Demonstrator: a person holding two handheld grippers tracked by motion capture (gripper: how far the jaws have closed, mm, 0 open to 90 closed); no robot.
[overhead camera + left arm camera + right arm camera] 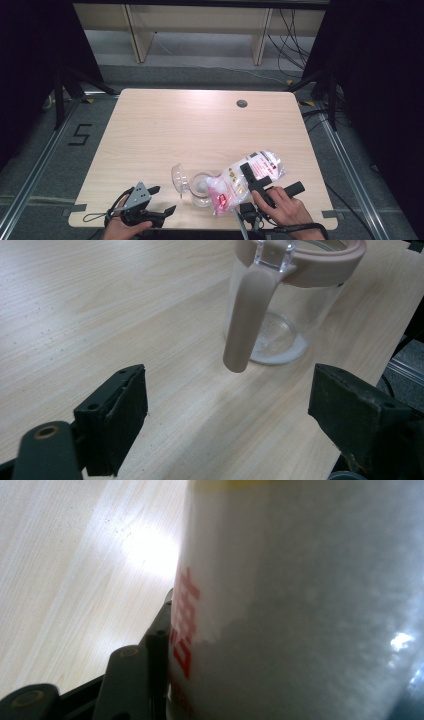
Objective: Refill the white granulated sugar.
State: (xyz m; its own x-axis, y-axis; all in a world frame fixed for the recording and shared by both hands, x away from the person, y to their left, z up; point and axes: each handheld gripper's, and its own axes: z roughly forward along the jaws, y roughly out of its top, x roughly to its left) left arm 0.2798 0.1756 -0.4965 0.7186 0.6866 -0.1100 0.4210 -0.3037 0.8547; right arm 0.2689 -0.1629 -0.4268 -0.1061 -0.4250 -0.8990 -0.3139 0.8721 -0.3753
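High view. Desk (200,125): pale wood, cable hole at the far edge. Jar (201,189): clear glass, upright near the front edge, its hinged lid (178,177) swung open to the left. Bag (247,181): clear plastic with red print, full of white grains, tilted with its lower end at the jar's mouth. Right claw (256,177): clamped across the bag's middle, hand (282,205) behind it. Left claw (162,201): spread wide and holding nothing, near the front edge just left of the jar.

Left gripper view. Jar (287,300): pinkish rim and handle (247,315) facing the camera, a thin layer of white grains on the bottom. Both jaws stand well apart, short of the handle, not touching it.

Right gripper view. Bag (310,610): pressed close to the lens, white contents and red characters; one jaw lies against its side. The far jaw is hidden, though the grip looks firm.

Status. Apparent job: filling the jar from the bag. Done: lid opened, bag lifted and tipped to the mouth, first grains in. Left: most of the pour, setting the bag down, closing the lid.
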